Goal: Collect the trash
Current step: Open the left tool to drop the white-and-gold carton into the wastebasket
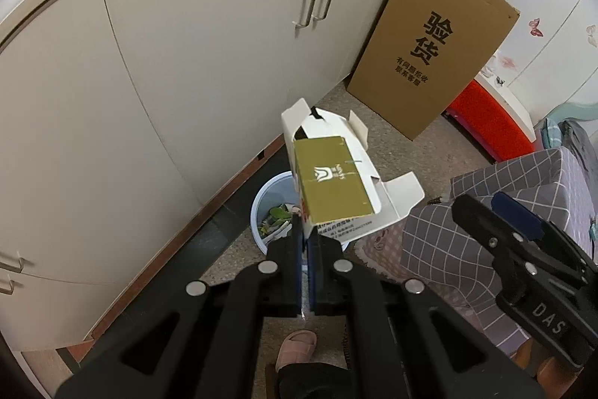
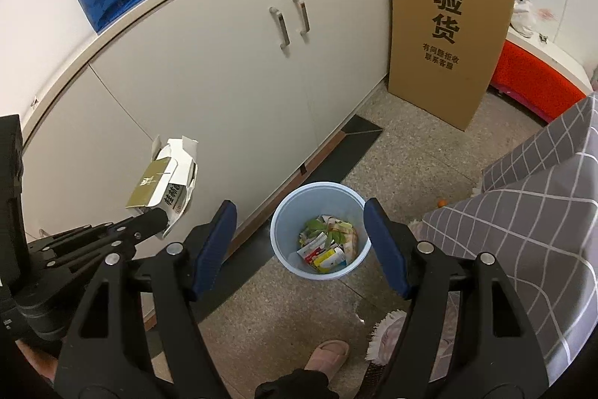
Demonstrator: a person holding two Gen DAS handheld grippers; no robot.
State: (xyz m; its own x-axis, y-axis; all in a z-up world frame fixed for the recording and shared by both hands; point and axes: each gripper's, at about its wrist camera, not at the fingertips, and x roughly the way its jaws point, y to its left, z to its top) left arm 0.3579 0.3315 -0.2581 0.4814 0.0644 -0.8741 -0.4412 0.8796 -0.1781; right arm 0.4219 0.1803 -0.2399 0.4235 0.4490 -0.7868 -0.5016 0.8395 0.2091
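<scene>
Trash in the form of a flattened white carton with an olive-green panel point(image 1: 332, 182) was clamped in the left hand-held gripper point(image 1: 307, 242), whose jaws were pressed together on the carton's lower edge. In the left wrist view the carton hung above the round pale-blue plastic bin point(image 2: 284, 230), partly covering it; from the right wrist view it looked off to the bin's side, over the foot of the beige cupboard doors point(image 2: 224, 81), so whether it sat squarely over the opening could not be told.

The bin stood on the speckled floor point(image 2: 411, 167) and already held leaves and small printed packets, so part of the collecting appeared done. The carton had not yet gone in; releasing it over the bin seemed to be the step remaining.

The right hand-held gripper point(image 2: 301, 249) stood with its blue-padded fingers point(image 2: 215, 249) wide apart and nothing between them, the bin framed in the gap below. Both grippers pointed steeply down toward the floor. A pink slipper point(image 2: 329, 354) showed at the lower edge, near a grey checked cloth point(image 2: 523, 212), and a tall brown cardboard box point(image 2: 444, 25) leaned against the cupboard.
</scene>
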